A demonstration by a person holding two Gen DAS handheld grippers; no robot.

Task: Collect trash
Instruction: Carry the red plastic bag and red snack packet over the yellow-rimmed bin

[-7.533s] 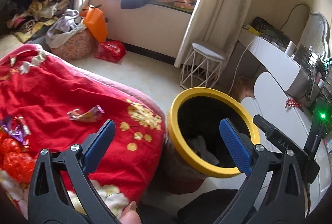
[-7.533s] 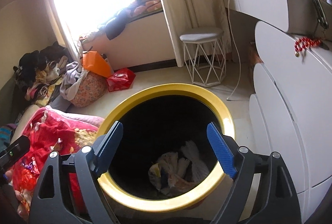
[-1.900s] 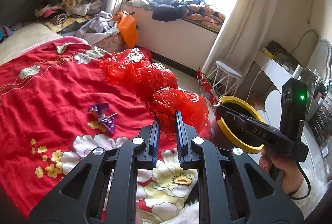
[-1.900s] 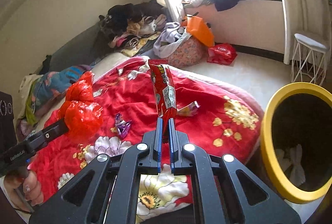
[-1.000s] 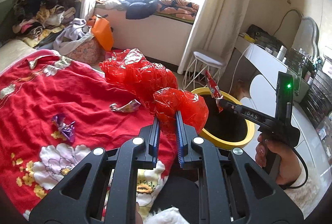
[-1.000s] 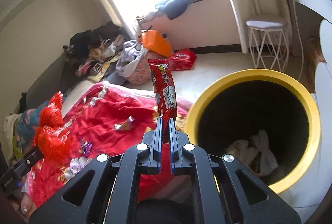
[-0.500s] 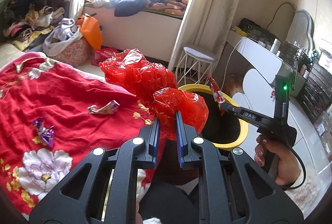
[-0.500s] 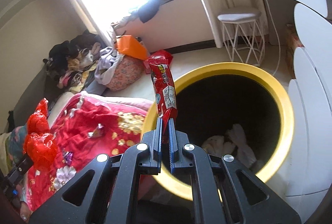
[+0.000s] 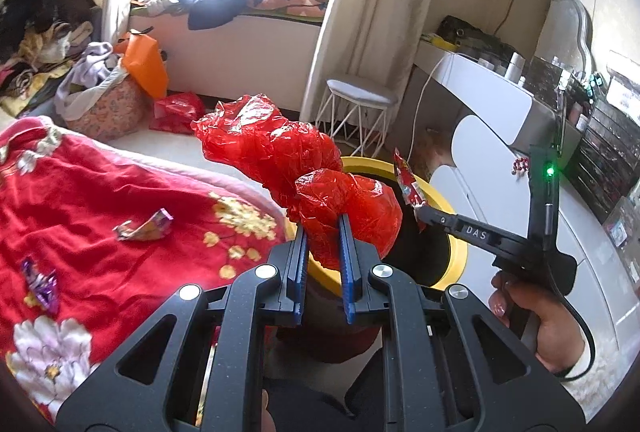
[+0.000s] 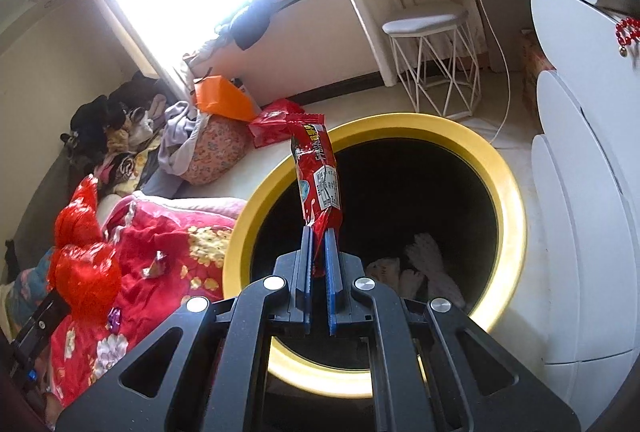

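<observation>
Room: we are by a bed with a red flowered blanket (image 9: 100,200).
Left gripper (image 9: 323,232): our jaws pinch a crumpled red plastic bag (image 9: 296,172).
Right gripper (image 10: 319,244): our jaws pinch a long red snack wrapper (image 10: 318,172).
Change: we have carried both from the bed to the round yellow-rimmed black bin (image 10: 508,192).
Meaning: we can let go soon.
Left behind: a small shiny wrapper (image 9: 144,228).

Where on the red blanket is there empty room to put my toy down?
The red blanket is bare between the silver wrapper and its pink edge, and between that wrapper and the purple wrapper. Nearer the bin, the printed gold flowers carry nothing either.
</observation>
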